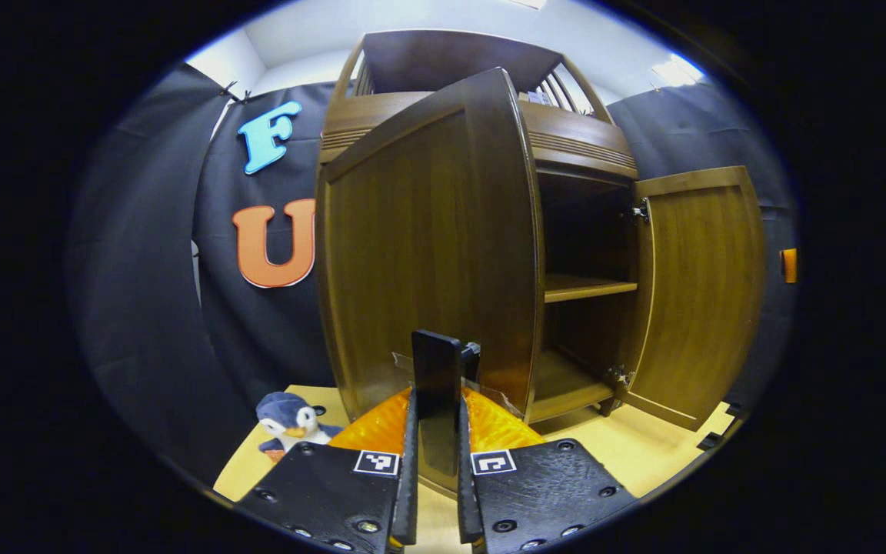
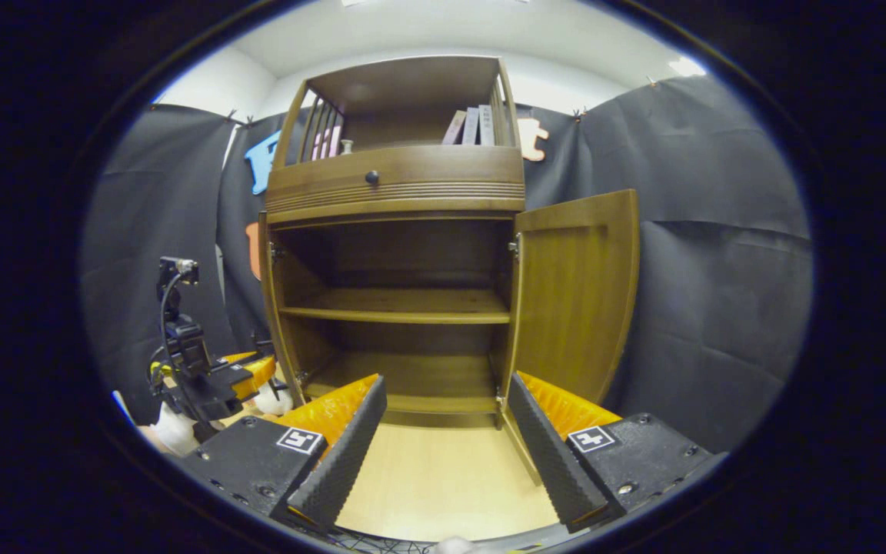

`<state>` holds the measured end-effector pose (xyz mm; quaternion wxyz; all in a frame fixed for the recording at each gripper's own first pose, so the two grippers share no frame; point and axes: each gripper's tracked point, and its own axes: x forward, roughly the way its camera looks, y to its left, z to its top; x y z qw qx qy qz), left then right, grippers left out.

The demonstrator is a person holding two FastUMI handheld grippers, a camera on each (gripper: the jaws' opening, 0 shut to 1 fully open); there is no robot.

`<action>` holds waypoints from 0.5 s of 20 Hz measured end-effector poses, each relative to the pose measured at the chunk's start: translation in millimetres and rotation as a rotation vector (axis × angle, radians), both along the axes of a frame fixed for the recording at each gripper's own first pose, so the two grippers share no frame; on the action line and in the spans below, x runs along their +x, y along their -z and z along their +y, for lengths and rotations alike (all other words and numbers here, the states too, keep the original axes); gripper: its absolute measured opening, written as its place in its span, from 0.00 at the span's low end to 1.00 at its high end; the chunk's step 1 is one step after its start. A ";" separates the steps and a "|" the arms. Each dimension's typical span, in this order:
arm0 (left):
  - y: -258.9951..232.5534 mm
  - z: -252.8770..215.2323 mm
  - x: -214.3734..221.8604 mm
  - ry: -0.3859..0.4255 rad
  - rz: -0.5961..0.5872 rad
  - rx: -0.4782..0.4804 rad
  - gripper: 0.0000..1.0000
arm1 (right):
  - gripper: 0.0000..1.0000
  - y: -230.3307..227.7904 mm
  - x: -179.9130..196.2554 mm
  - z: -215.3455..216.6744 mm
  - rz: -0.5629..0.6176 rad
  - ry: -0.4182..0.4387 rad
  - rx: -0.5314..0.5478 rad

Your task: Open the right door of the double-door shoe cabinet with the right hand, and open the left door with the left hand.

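Left gripper view has the left gripper [image 1: 437, 431] pinching a dark handle [image 1: 438, 385] on the swung-out left door [image 1: 428, 246]. Right door [image 2: 577, 296] of the shoe cabinet [image 2: 397, 185] hangs wide open too, and the right gripper [image 2: 443, 431] sits in front, fingers spread, touching nothing.

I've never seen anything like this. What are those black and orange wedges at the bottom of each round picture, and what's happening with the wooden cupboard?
The wedges are two-finger grippers a person holds, one per hand, each carrying a camera looking along its fingers. In the left gripper view, the left gripper is closed on a dark handle of the cabinet's left door, which is swung open. In the right gripper view, the right gripper is open and holds nothing; the right door stands open, showing bare shelves. Books stand on top. A toy penguin sits on the pale floor.
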<state>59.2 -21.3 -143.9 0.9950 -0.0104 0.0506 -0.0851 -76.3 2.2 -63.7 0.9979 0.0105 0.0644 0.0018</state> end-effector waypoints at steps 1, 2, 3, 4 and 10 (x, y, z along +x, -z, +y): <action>1.7 7.6 0.2 -0.008 0.009 -0.013 0.20 | 0.99 1.4 0.4 4.6 0.001 -0.012 -0.001; 0.2 13.0 -8.7 -0.007 0.009 -0.032 0.19 | 0.99 1.9 2.6 9.1 0.001 -0.023 0.001; 2.2 16.2 -11.4 0.000 0.020 -0.038 0.11 | 0.99 3.0 4.2 13.6 0.002 -0.033 0.006; 3.0 19.3 -12.6 0.008 0.020 -0.036 0.11 | 0.99 3.6 5.6 18.6 0.005 -0.044 0.009; 5.8 44.5 -20.4 -0.018 0.016 -0.030 0.10 | 1.00 7.6 12.4 33.0 0.012 -0.077 0.017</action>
